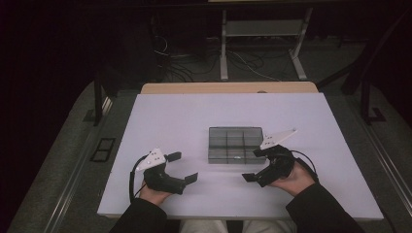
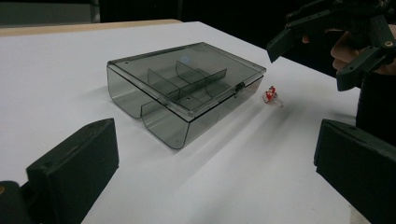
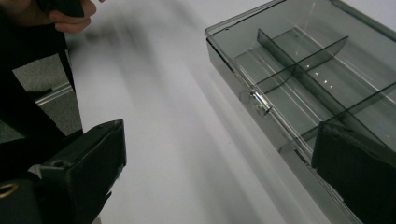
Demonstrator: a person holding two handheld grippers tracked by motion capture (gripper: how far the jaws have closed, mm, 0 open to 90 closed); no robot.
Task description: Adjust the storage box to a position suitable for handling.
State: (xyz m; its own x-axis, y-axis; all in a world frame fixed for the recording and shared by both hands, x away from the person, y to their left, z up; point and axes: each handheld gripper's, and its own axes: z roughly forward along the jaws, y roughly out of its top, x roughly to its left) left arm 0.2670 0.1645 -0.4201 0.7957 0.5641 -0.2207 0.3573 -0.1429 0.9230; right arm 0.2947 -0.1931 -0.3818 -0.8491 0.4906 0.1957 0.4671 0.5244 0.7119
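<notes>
A smoky transparent compartment box [image 1: 235, 144] lies in the middle of the white table, lid closed, with dividers showing through it [image 2: 187, 88]. Its small latch [image 3: 257, 103] faces the person. A tiny red and clear piece [image 2: 271, 93] lies on the table just in front of the latch side. My left gripper [image 1: 182, 167] stands open to the left of the box, nothing between its jaws [image 2: 215, 172]. My right gripper [image 1: 253, 165] is open at the box's front right corner, one jaw over the box edge [image 3: 222, 163], holding nothing.
The white board [image 1: 170, 116] rests on a wooden tabletop [image 1: 228, 88]. Beyond it are a metal frame's legs and cables [image 1: 252, 58] on the floor. The other hand's gripper [image 2: 322, 51] hangs above the table to the right of the box.
</notes>
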